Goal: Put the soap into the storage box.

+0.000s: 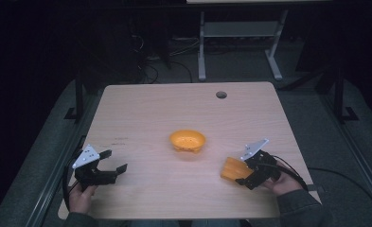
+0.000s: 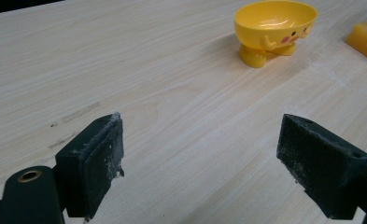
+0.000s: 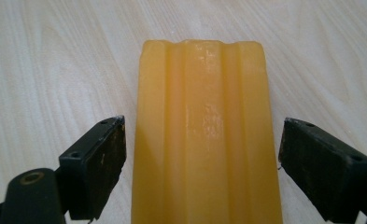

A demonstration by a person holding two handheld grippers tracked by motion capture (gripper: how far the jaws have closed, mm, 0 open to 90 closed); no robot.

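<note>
While the left gripper (image 1: 111, 161) hangs wide open over bare table (image 1: 141, 113), the right gripper (image 3: 202, 154) straddles the block (image 3: 204, 140), jaws apart, not gripping.

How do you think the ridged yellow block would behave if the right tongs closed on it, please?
The block lies flat and broad, so it probably won't roll or tip. Its glossy, waxy sheen suggests the pads could slip. Its straight ridges look rigid, so likely stiff, not floppy.
</note>
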